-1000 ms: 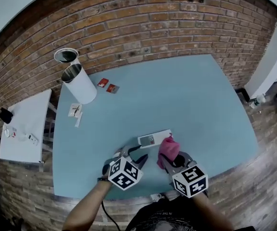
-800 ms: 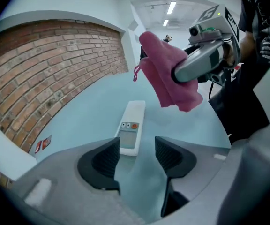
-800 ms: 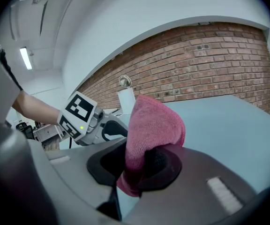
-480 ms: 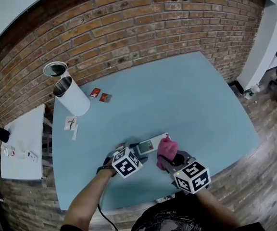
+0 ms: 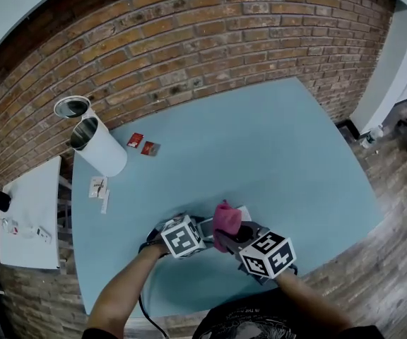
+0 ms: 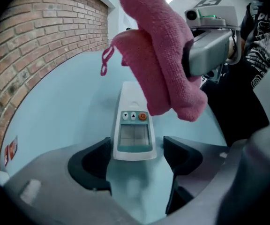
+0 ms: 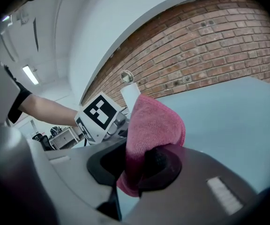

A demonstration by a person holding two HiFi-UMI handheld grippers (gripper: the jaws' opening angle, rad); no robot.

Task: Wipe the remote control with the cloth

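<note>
Cloth [image 6: 161, 64] (pink) seemingly just above remote [image 6: 134, 135].

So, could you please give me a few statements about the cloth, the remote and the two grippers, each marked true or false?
1. The right gripper is shut on the pink cloth. True.
2. The remote control lies on a wooden floor. False: it lies on the blue table.
3. The left gripper clamps the cloth. False: its jaws are opening, with the remote's near end between them.
4. The cloth hangs above the remote. True.
</note>
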